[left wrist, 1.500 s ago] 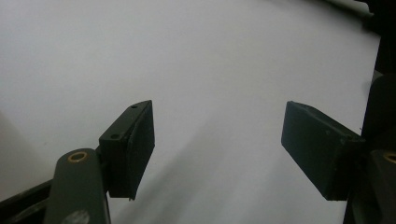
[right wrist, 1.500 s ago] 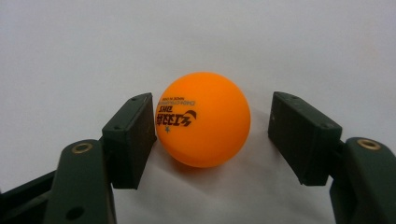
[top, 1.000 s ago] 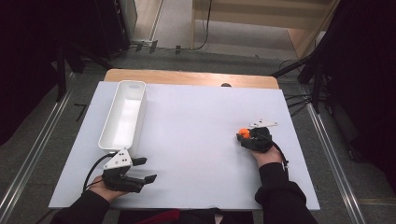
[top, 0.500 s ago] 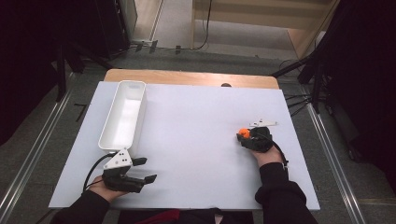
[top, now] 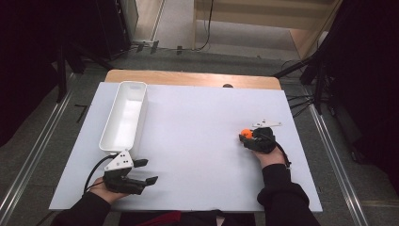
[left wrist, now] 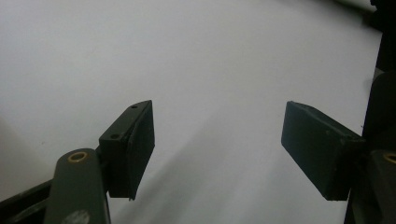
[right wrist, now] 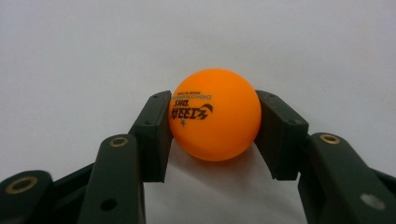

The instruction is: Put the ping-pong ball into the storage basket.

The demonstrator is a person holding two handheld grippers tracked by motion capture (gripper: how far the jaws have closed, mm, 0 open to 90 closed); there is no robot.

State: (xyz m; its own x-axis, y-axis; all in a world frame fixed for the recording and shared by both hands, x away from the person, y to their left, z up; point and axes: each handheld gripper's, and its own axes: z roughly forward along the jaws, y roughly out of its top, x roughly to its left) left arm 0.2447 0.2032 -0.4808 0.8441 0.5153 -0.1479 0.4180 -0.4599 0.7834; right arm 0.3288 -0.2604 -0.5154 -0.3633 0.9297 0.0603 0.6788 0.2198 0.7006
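One small orange plastic ball (top: 245, 133) sits at the right of the white table (top: 197, 141) in the high view, pinched at the tip of the right gripper (top: 248, 136), while the left gripper (top: 143, 172) rests near the front left, just beside a long white plastic tray (top: 123, 117). Left gripper view: its jaws stand wide apart over bare table. Right gripper view: both pads press the ball's (right wrist: 214, 120) sides, gripping it between them.

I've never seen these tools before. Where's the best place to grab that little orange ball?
Across its widest middle, one pad on each side, coming in low along the table. The right gripper holds the orange ball just so: it is round, so off-centre pads would slip.
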